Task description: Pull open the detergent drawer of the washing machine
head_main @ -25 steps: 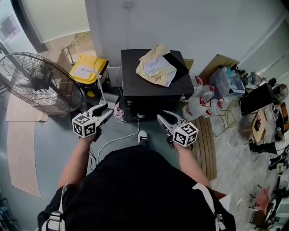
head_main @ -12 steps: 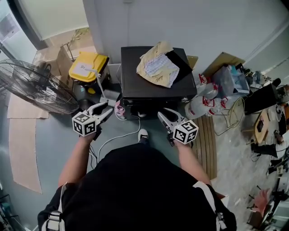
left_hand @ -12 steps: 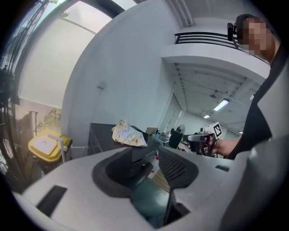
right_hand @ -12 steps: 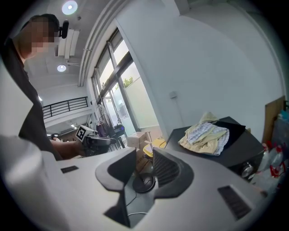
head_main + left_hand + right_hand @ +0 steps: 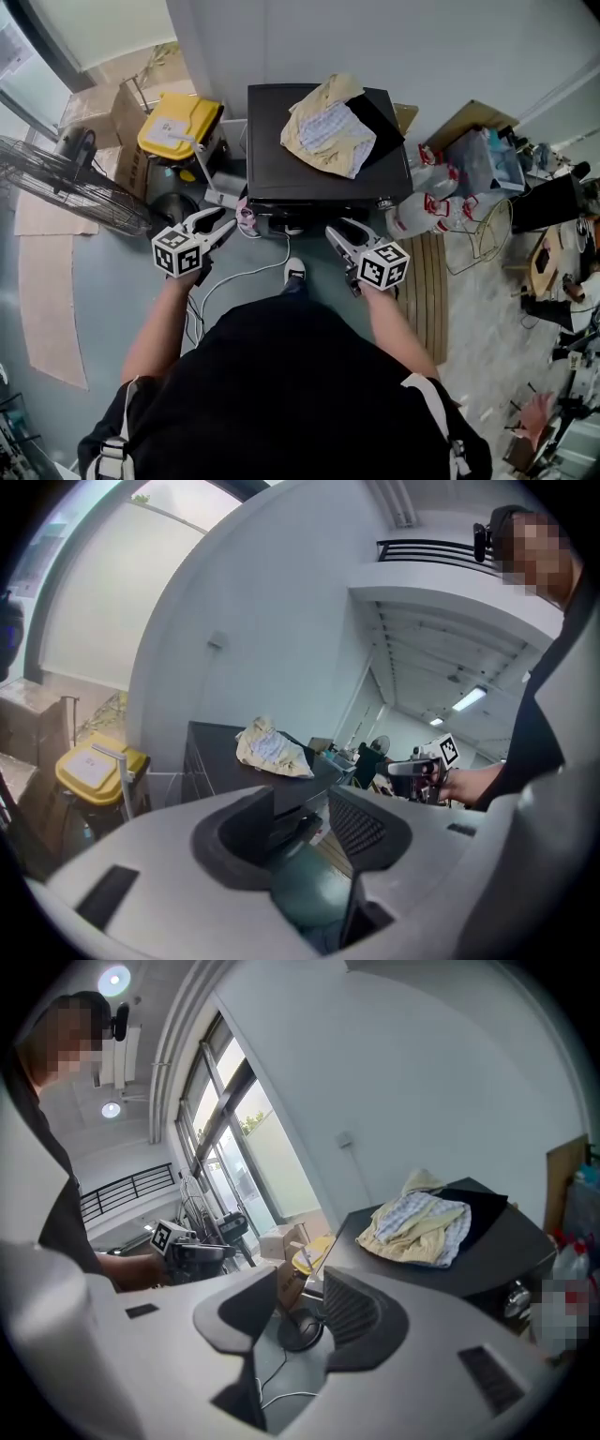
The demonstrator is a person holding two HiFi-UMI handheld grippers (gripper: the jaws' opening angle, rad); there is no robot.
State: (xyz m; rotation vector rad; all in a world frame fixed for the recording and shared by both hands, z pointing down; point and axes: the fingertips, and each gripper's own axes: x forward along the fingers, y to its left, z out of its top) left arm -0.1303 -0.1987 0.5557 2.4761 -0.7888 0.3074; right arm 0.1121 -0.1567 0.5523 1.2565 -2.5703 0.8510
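The black washing machine (image 5: 281,169) stands against the wall with a heap of pale clothes (image 5: 328,127) on its lid. Its front is foreshortened from above, and I cannot make out the detergent drawer. My left gripper (image 5: 217,223) hovers off the machine's front left corner, open and empty. My right gripper (image 5: 339,231) hangs just before the front right side, its jaws opening with nothing between them. The left gripper view shows the machine (image 5: 225,752) and clothes (image 5: 272,750) beyond the pads. In the right gripper view the machine (image 5: 487,1251) lies to the right.
A yellow-lidded bin (image 5: 181,127) sits left of the machine and a large floor fan (image 5: 66,187) further left. A white cable (image 5: 253,272) trails over the floor by my shoe (image 5: 294,272). Bottles and bags (image 5: 431,202) and a wooden pallet (image 5: 431,291) crowd the right.
The person has stepped closer to the machine, so both grippers now sit nearer its front. The right gripper's jaws look wider apart.
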